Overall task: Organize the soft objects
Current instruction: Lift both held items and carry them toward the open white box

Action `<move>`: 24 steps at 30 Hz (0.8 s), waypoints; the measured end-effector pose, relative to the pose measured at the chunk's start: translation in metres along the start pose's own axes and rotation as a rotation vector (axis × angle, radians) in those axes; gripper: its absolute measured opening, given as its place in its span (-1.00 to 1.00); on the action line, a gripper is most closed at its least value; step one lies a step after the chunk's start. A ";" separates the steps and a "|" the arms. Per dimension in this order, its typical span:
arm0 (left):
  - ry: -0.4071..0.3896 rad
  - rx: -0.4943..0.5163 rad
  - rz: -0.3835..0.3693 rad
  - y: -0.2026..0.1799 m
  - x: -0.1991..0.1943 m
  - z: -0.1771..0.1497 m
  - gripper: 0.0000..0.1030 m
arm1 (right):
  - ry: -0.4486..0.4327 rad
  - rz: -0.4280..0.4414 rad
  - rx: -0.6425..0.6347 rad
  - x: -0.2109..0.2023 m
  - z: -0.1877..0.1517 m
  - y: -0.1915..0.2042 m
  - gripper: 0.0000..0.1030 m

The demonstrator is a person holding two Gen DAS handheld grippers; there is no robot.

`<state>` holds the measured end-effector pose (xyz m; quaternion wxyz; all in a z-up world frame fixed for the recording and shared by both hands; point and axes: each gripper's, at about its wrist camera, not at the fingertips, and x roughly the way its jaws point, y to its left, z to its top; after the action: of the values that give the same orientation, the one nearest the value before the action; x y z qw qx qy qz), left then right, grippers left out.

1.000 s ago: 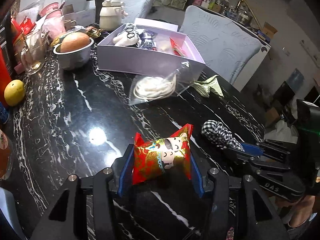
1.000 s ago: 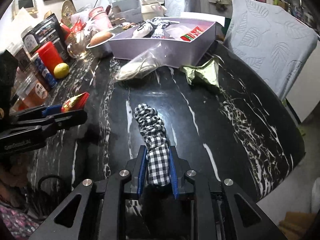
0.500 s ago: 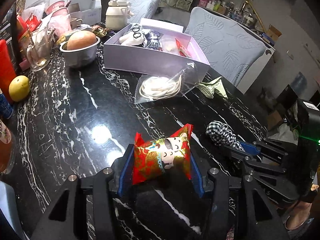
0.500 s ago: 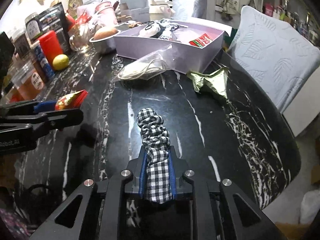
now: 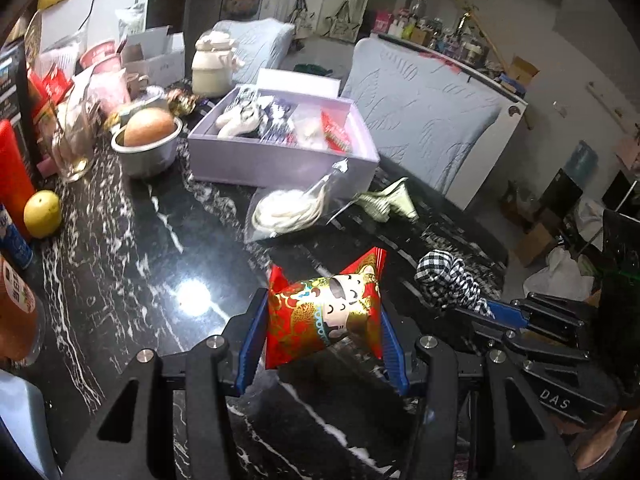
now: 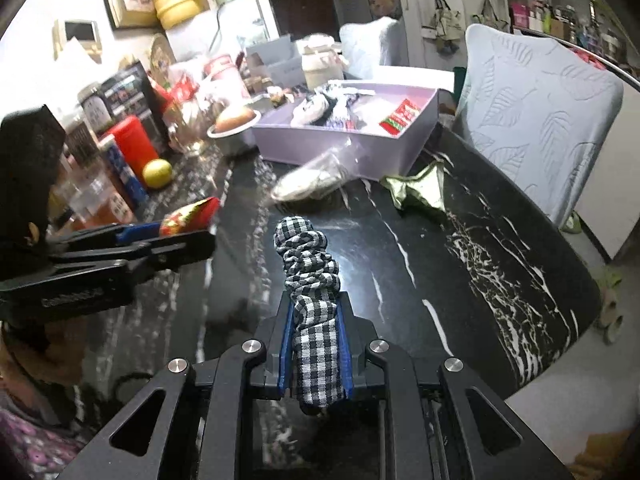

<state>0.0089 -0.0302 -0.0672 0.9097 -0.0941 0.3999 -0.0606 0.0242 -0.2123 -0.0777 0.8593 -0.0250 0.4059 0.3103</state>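
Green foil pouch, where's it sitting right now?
The green foil pouch lies on the black marble table, just off the lilac box's right front corner, right of the bagged white cord.

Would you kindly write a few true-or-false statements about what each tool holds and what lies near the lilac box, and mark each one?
1. The left tool grips a red and gold pouch. True.
2. The right tool is open and holds nothing. False: it is shut on a black-and-white checked scrunchie.
3. A clear bag of white cord lies on the table in front of the lilac box. True.
4. The lilac box is empty. False: it holds several items, among them a small red packet.
5. A yellow fruit sits inside the metal bowl. False: it lies on the black marble table, apart from the bowl.
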 end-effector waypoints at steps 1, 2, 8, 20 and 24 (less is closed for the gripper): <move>-0.009 0.006 -0.002 -0.002 -0.002 0.001 -0.02 | -0.008 0.001 0.002 -0.003 0.001 0.001 -0.63; -0.018 0.013 -0.005 -0.004 -0.004 0.003 -0.02 | -0.020 0.001 0.003 -0.007 0.002 0.002 -0.63; -0.081 0.050 -0.016 -0.012 -0.016 0.022 -0.02 | -0.077 -0.014 -0.006 -0.025 0.017 0.005 -0.63; -0.192 0.106 -0.050 -0.023 -0.016 0.082 -0.02 | -0.163 -0.011 -0.038 -0.036 0.066 -0.004 -0.63; -0.216 0.107 -0.059 -0.024 -0.008 0.104 -0.02 | -0.192 -0.023 -0.053 -0.036 0.088 -0.011 -0.63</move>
<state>0.0792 -0.0393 0.0124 0.9490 -0.0631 0.2928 -0.0983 0.0732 -0.2135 0.0040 0.8968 -0.0225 0.3131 0.3117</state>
